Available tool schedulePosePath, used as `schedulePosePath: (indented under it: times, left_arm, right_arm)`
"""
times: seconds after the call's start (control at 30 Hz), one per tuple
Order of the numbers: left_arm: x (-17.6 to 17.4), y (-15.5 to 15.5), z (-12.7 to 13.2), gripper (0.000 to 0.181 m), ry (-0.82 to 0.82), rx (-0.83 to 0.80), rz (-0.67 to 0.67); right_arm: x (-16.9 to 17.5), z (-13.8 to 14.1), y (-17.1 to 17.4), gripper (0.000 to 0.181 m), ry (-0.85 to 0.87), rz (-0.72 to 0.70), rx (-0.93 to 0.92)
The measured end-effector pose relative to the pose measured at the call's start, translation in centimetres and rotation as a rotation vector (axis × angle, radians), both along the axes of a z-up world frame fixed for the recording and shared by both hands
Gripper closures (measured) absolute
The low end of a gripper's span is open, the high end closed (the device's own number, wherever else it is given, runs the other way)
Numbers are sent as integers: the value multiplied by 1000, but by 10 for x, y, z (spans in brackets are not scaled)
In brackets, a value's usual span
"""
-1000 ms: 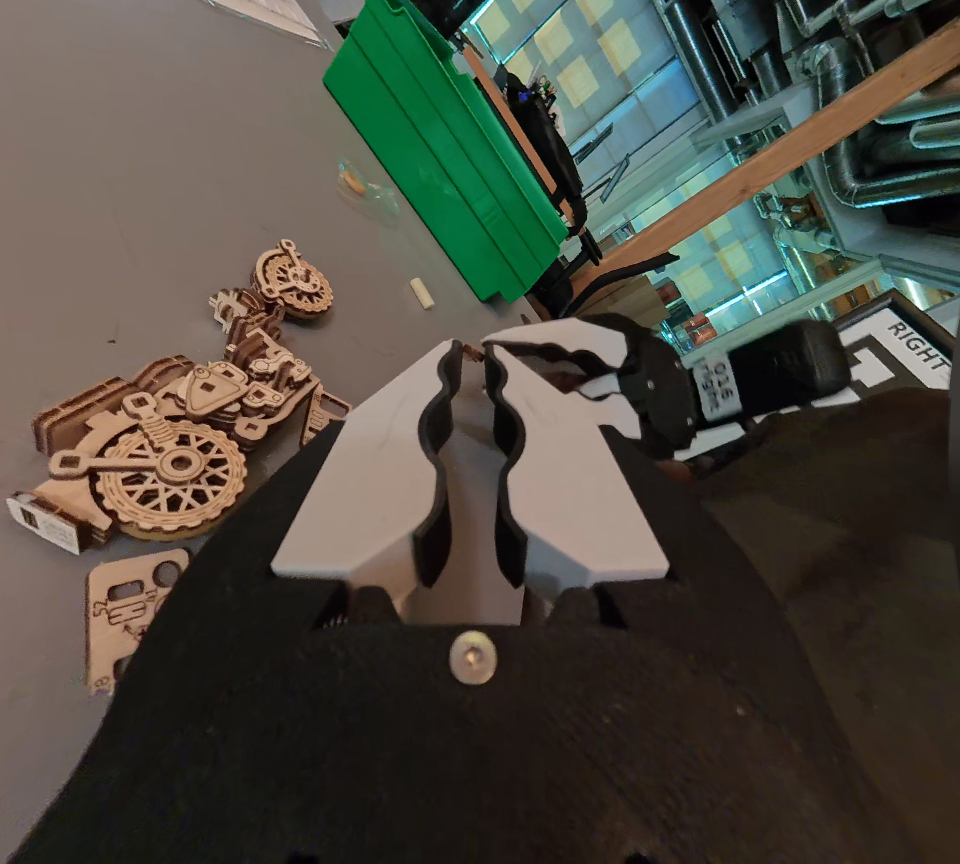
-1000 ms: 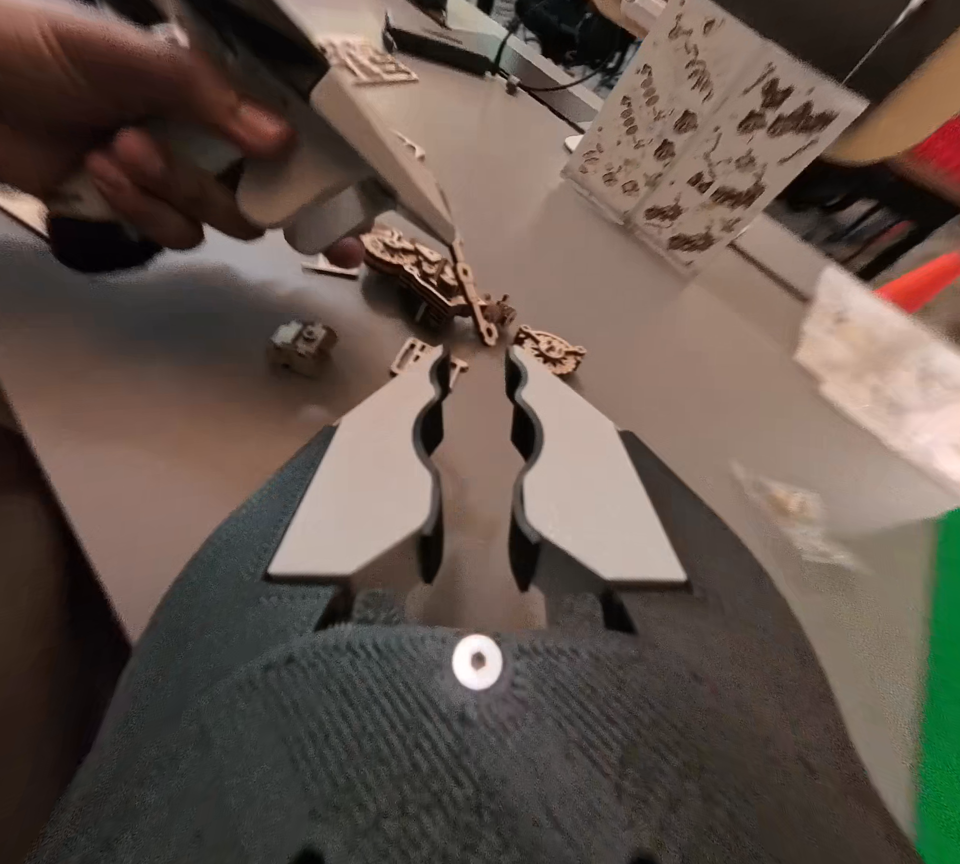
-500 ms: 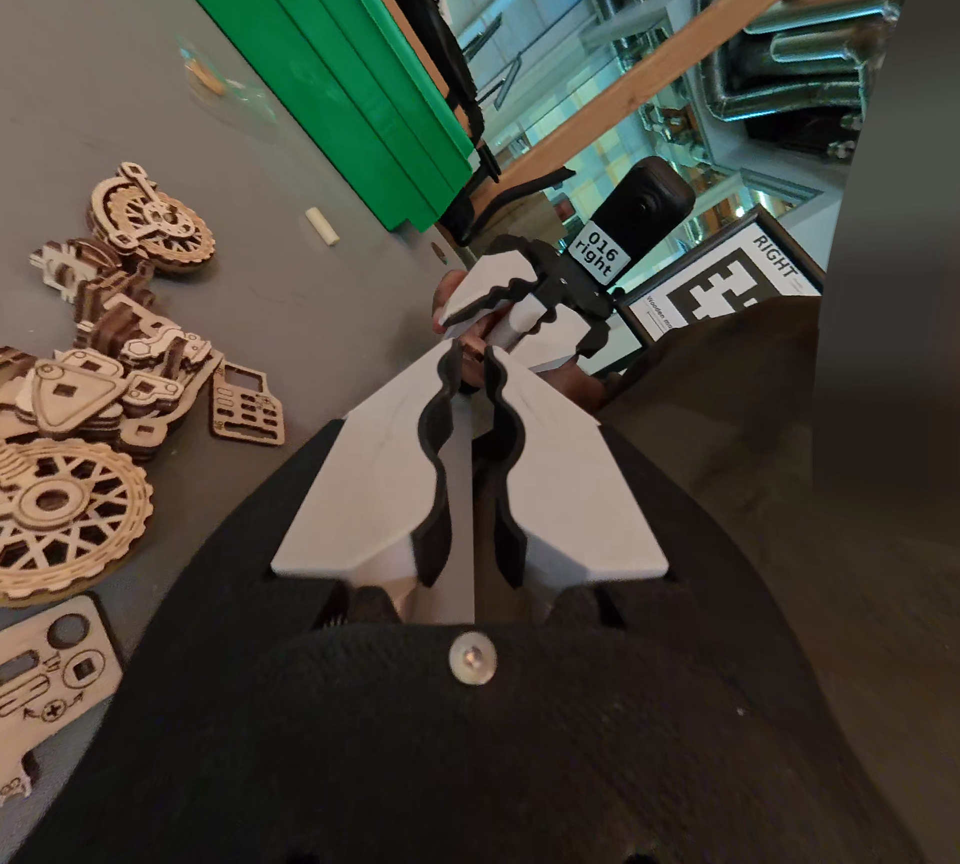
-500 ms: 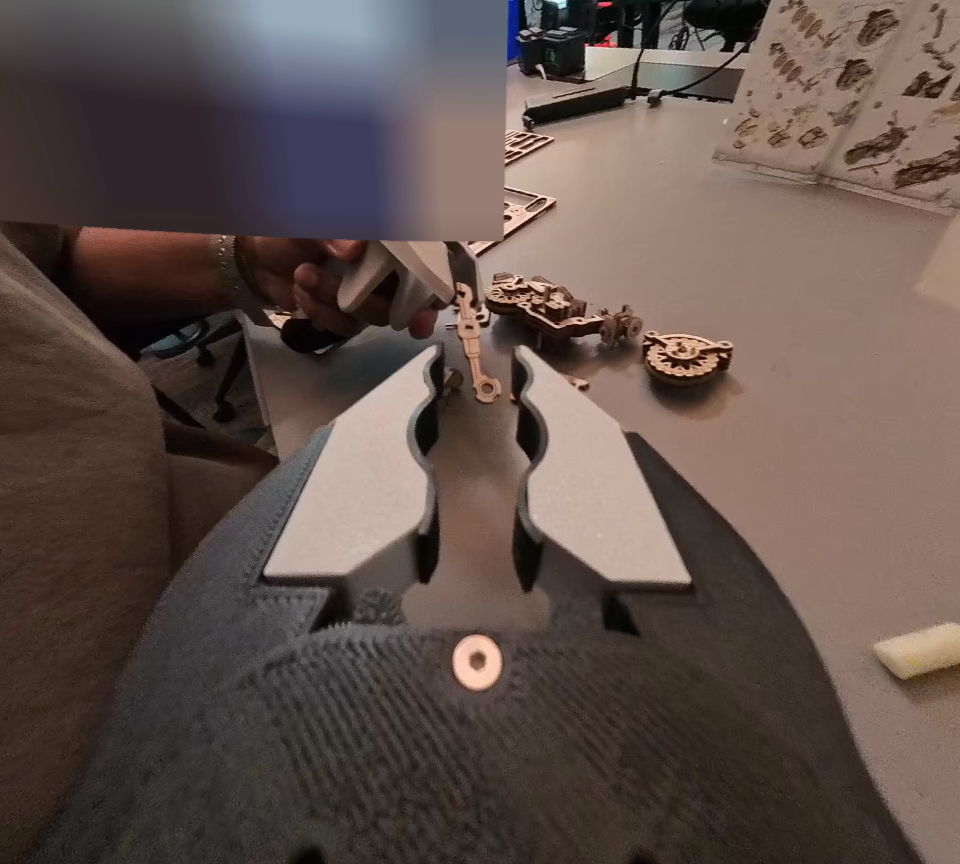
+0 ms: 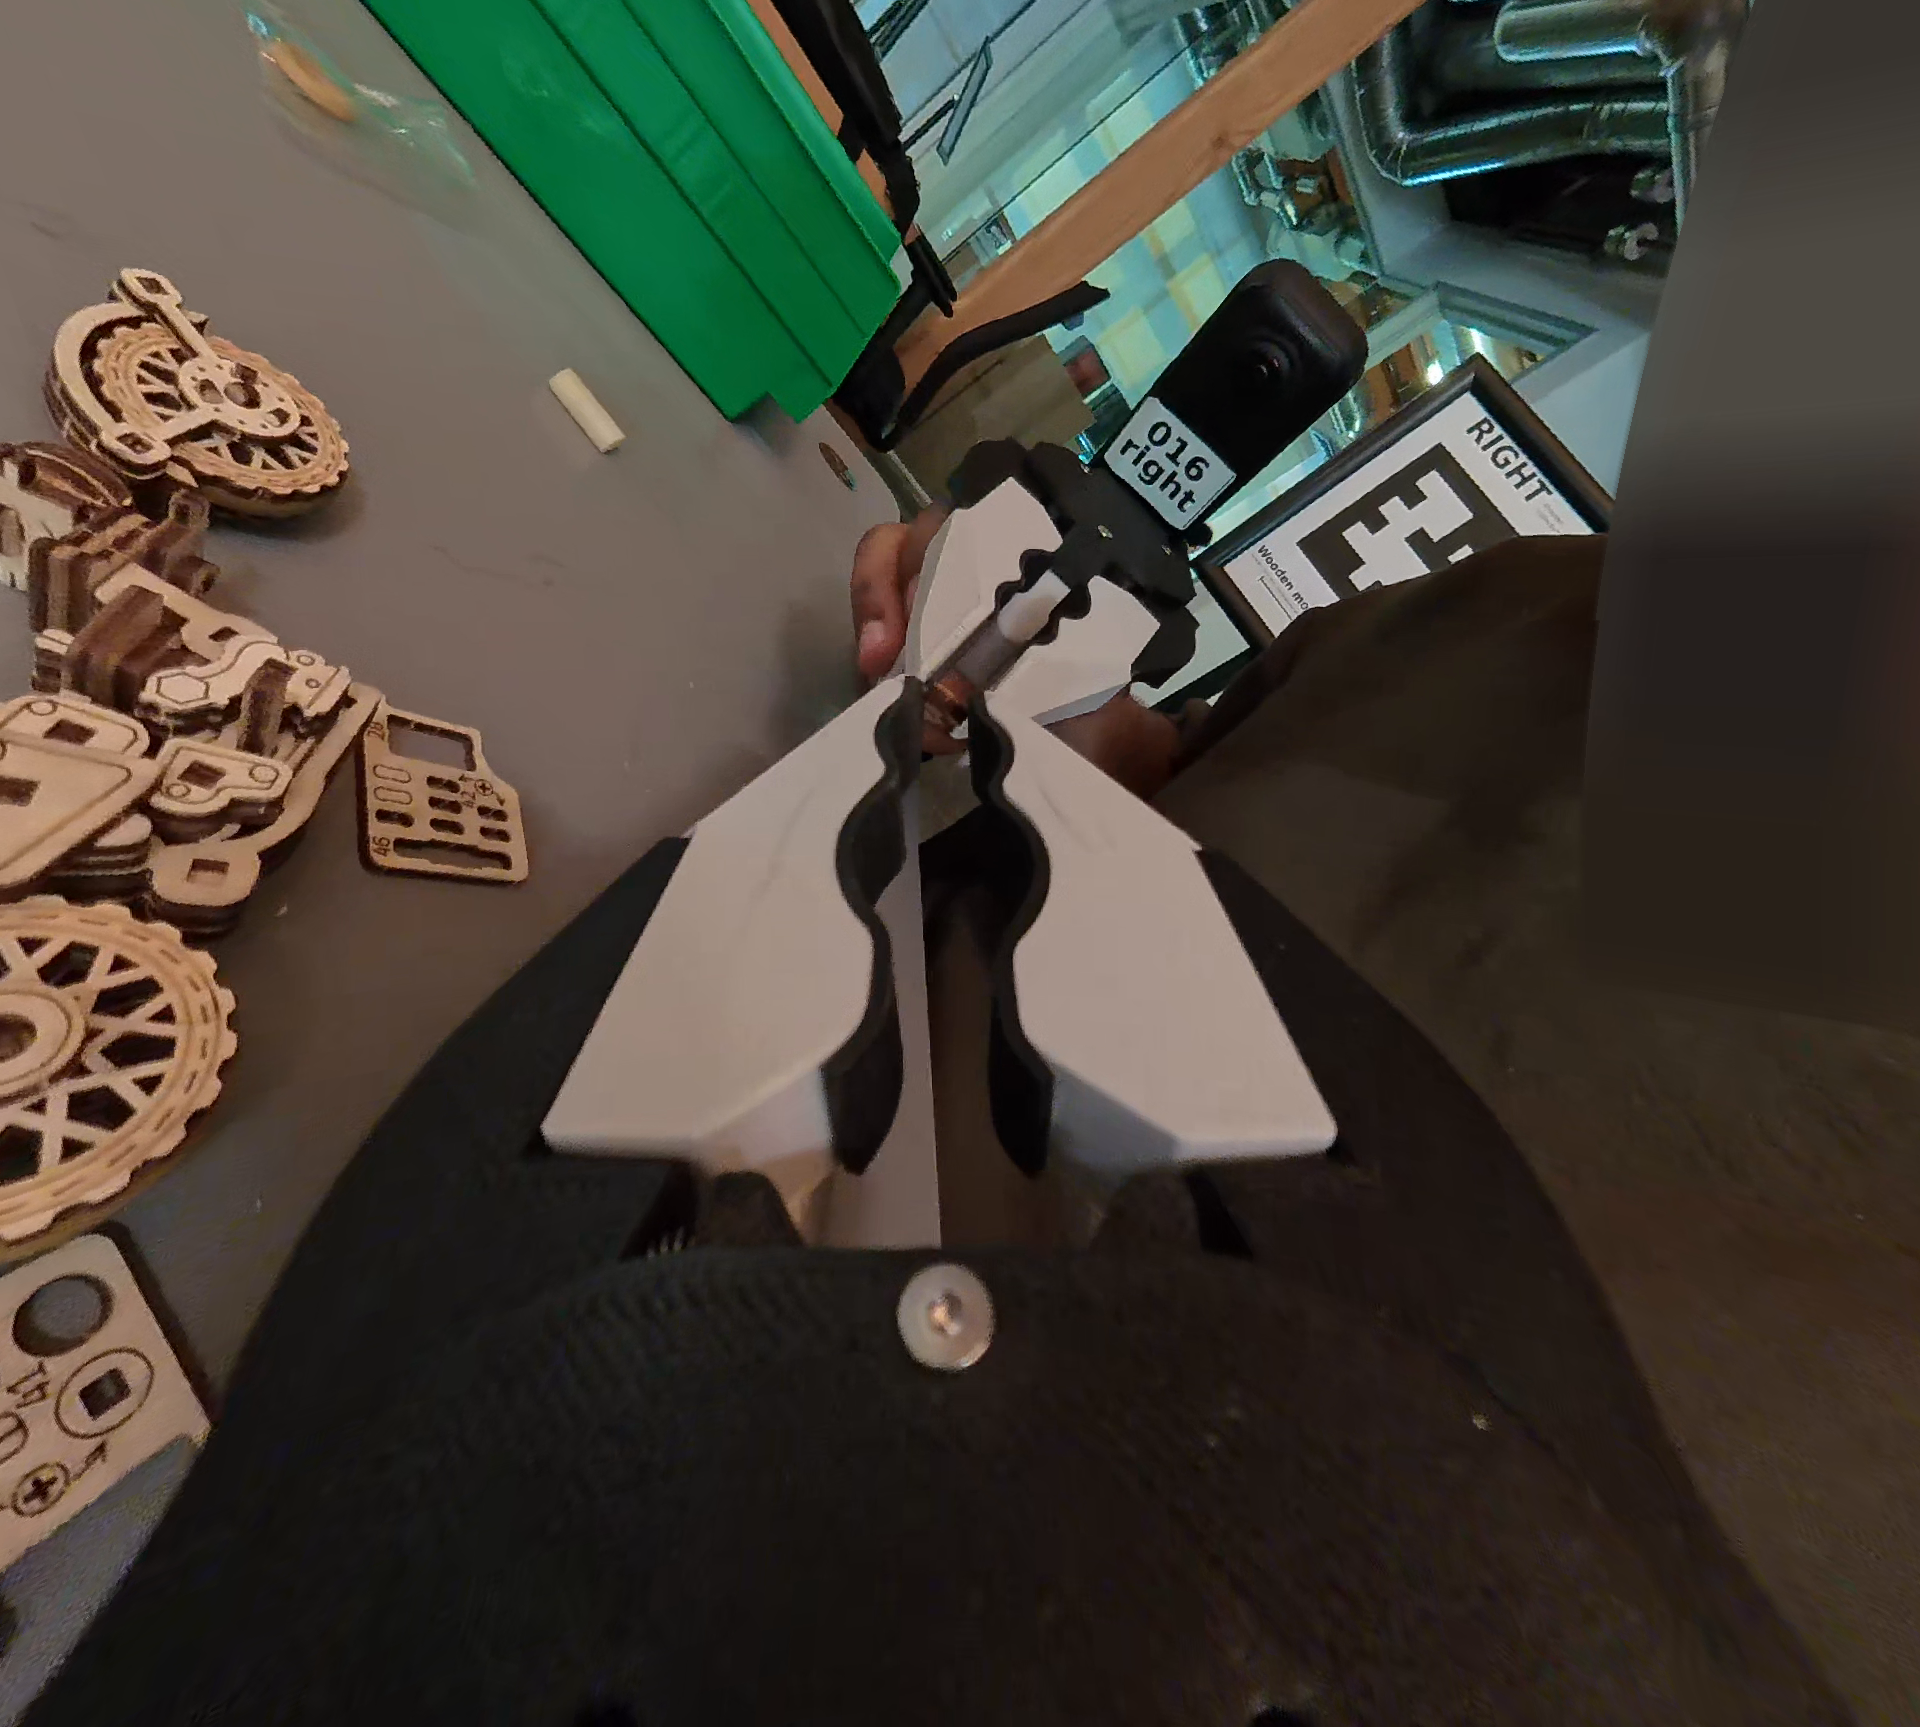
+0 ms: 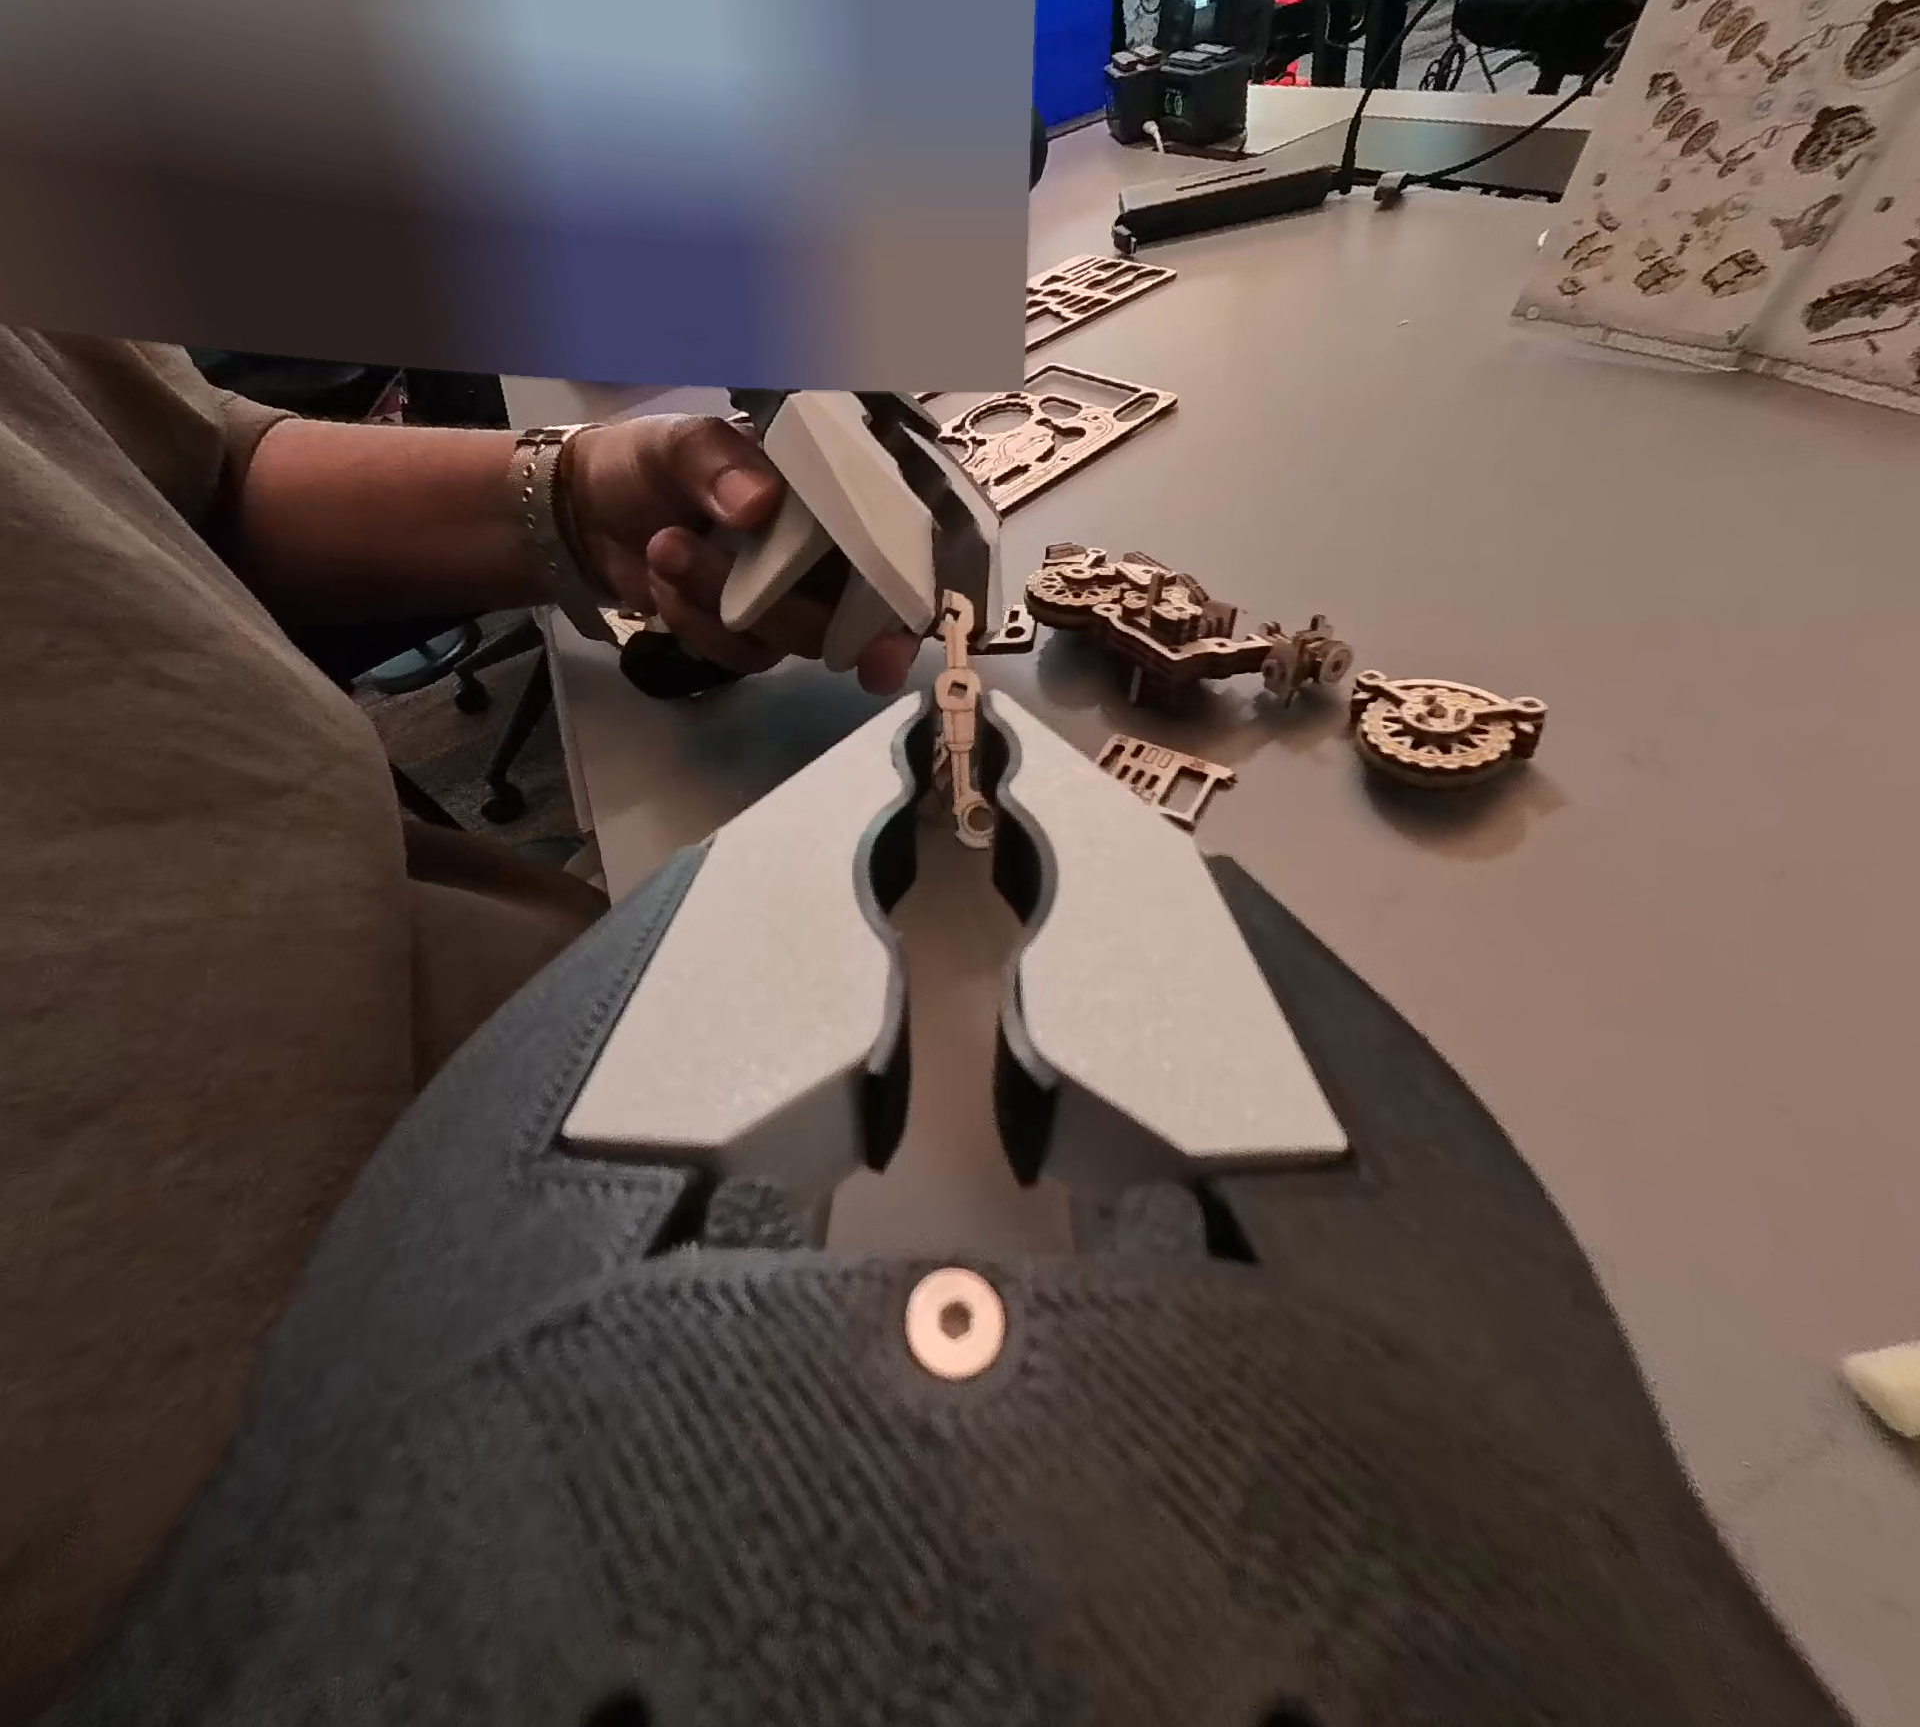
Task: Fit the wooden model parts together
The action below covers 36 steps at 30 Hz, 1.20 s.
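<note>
Pale laser-cut plywood link (image 6: 961, 732), thin and flat with a ring end, hangs from my left gripper (image 6: 951, 607), whose fingers pinch its top; it dips between my right gripper (image 6: 956, 742) fingers, which stand apart. Farther on the grey tabletop (image 6: 1455, 1002), the brown half-built wooden motorcycle body (image 6: 1153, 628) and separate spoked wheel (image 6: 1444, 727) wait unjoined.

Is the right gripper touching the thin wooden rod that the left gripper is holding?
Cannot tell. In the right wrist view the thin wooden rod hangs from the left gripper between the right gripper fingers, but neither view plainly shows contact or a gap.
</note>
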<state>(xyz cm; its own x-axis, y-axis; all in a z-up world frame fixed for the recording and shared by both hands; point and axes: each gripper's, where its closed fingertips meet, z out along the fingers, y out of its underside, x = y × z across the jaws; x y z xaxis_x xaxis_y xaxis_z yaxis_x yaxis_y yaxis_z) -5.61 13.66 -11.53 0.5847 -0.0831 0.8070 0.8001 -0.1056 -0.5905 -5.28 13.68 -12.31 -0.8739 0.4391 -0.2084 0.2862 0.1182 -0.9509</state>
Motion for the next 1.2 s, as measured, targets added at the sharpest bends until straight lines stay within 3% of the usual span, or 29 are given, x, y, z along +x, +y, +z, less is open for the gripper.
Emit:
schedulePosePath:
  times: [0.17, 0.5, 0.73, 1.0, 1.2]
  left_arm:
    - [2, 0, 1, 176, 11, 1, -7]
    - [3, 1, 1, 175, 27, -3, 0]
    - [-8, -2, -5, 143, 131, -100, 62]
    - [-68, -40, -16, 122, 458, -394, 326]
    - [-84, -48, -56, 119, 587, -662, 269]
  right_arm:
    - [1, 1, -1, 170, -10, 8, -12]
    - [0, 1, -1, 175, -17, 10, -14]
    - [-9, 0, 6, 175, -18, -46, -3]
    - [-15, -6, 8, 175, -18, -84, 26]
    - [-18, -8, 9, 175, -30, -96, 32]
